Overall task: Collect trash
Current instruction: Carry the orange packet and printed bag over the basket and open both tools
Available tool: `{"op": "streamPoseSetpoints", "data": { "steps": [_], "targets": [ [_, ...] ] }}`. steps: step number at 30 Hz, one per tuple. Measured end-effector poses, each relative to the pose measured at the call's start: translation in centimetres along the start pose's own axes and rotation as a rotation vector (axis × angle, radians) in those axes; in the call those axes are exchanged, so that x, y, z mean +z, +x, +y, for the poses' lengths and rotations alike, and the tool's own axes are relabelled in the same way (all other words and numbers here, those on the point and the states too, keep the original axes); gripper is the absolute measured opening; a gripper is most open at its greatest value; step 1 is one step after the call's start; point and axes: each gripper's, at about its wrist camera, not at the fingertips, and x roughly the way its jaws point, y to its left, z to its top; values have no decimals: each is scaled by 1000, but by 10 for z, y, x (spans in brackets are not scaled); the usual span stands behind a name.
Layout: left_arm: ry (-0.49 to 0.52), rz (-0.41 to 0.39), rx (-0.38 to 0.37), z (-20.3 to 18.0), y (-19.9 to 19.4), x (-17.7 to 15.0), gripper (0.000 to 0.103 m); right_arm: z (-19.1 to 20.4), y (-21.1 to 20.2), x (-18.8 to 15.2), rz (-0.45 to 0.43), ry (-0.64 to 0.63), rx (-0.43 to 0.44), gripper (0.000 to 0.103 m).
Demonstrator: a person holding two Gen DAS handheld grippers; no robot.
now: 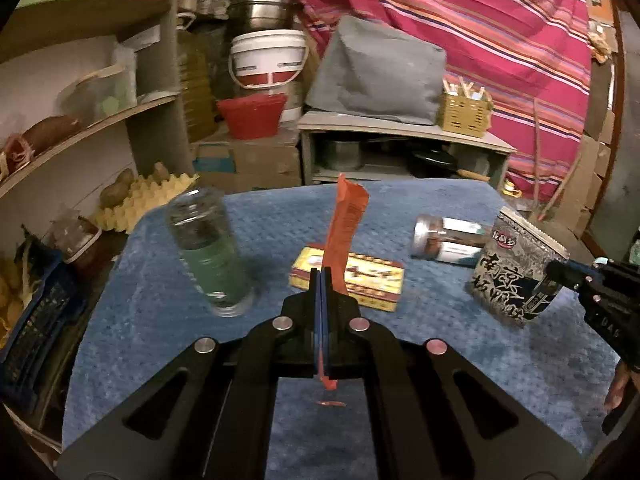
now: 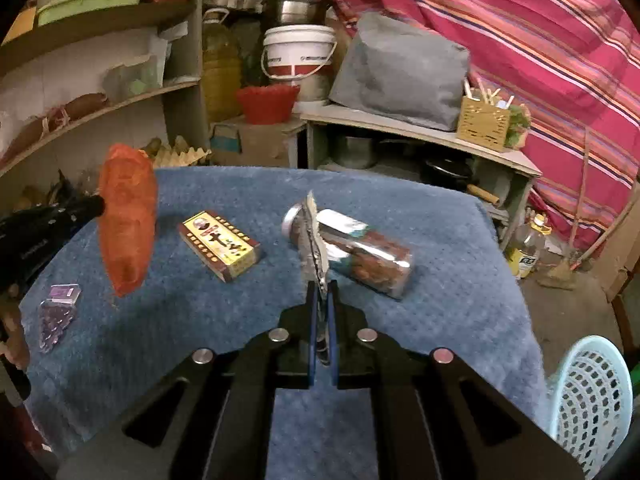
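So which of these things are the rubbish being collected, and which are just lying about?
Part of the job:
- orange wrapper, pinched in the left gripper
- grey printed packet, pinched in the right gripper
- pale blue basket beside the table, probably the bin
- purple wrapper, perhaps next

Just lying about:
- glass jar
- yellow tin
- toppled spice jar
- shelves' clutter

An orange wrapper point(image 1: 343, 232) stands upright at frame centre, pinched at its lower end; a grey printed packet point(image 1: 516, 270) hangs mid-right, held edge-on.

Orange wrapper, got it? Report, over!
Left gripper shut on orange wrapper. Right gripper shut on grey packet. Basket near right, unobstructed.
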Motion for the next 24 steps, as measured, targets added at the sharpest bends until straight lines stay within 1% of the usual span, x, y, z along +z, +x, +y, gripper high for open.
{"op": "streamPoseSetpoints", "data": {
  "steps": [4, 8, 13, 16, 21, 24],
  "targets": [
    [32, -9, -5, -24, -5, 2, 0, -24, -13, -8, -2, 26, 4, 4],
    [34, -2, -38, -46, -5, 5, 0, -45, -26, -13, -7, 39, -12, 4],
    [64, -6, -75, -79, -6, 7, 0, -77, -50, -18, -41, 79, -34, 4],
    [80, -14, -101, -101, -9, 12, 0, -99, -65, -21, -61, 110, -62, 4],
    [158, -52, -151, -159, -23, 19, 0, -144, -91, -28, -83, 161, -130, 4],
    [189, -68, -210, -199, -29, 20, 0, -170, -103, -36, -87, 191, -177, 4]
  ]
}}
